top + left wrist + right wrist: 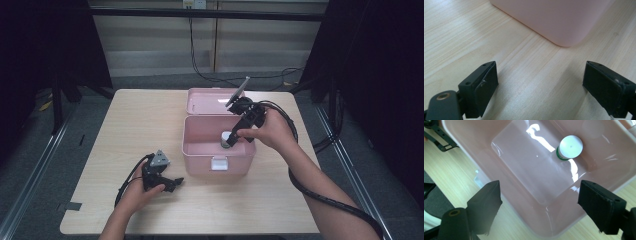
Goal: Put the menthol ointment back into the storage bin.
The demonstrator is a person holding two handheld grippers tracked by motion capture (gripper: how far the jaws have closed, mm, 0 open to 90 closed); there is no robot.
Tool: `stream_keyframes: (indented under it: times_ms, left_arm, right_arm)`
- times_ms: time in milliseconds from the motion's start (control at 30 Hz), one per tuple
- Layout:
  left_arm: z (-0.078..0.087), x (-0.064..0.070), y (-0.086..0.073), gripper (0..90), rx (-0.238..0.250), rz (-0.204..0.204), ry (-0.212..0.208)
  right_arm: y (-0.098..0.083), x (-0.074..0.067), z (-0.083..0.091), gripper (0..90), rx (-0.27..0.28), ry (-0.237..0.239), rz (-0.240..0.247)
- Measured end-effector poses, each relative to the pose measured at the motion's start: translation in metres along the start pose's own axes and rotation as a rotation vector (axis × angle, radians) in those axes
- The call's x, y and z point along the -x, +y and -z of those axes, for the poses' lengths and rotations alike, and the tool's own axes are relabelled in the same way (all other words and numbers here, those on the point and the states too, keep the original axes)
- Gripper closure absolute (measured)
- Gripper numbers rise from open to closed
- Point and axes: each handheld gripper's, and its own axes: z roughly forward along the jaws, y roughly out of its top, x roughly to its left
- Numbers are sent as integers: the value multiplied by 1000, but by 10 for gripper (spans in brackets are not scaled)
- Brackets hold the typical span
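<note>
A pink box (200, 155) stands in the middle of the table with its lid (207, 101) tipped back. Inside it, near the right wall, a small bottle with a white cap (570, 145) and a green band stands upright; its cap (226, 136) also shows in the high view. My right gripper (231, 137) hangs over the box's right side, open, jaws wide apart above the box (524, 170) with nothing between them. My left gripper (170, 184) rests low on the table left of the box front, open and empty, facing a rounded corner of the box (564, 22).
The light wooden table (135, 125) has bare room on its left and along its front. A white latch (218, 163) sits on the box's front face. Cables trail from both grippers, and black curtains and a metal frame surround the table.
</note>
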Motion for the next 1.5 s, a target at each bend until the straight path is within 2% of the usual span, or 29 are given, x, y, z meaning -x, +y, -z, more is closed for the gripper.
stream_keyframes:
  times_ms: [233, 267, 400, 800, 1067, 1167, 1333, 1500]
  left_arm:
    - [0, 0, 0, 122, 1, -1, 1]
    - [0, 0, 0, 122, 1, -1, 0]
    - [0, 0, 0, 122, 0, 0, 0]
    - [0, 0, 0, 123, 0, 0, 0]
    - [0, 0, 0, 122, 2, 0, 2]
    - [0, 0, 0, 123, 2, 0, 2]
    - [0, 0, 0, 122, 3, 0, 3]
    - [0, 0, 0, 122, 0, -1, 1]
  right_arm:
    - [-7, -2, 15, 191, -16, -11, 37]
    - [-10, -2, 20, 192, -27, -1, 44]
    - [-17, -1, 28, 197, -52, -11, 53]
    - [-39, 0, 38, 197, -67, -42, 81]
    - [-60, 2, 36, 197, -39, -25, 95]
    - [-70, 7, 37, 197, -16, -15, 86]
    - [-81, 12, 37, 196, -7, -24, 78]
    - [-102, 21, 31, 196, 31, -1, 47]
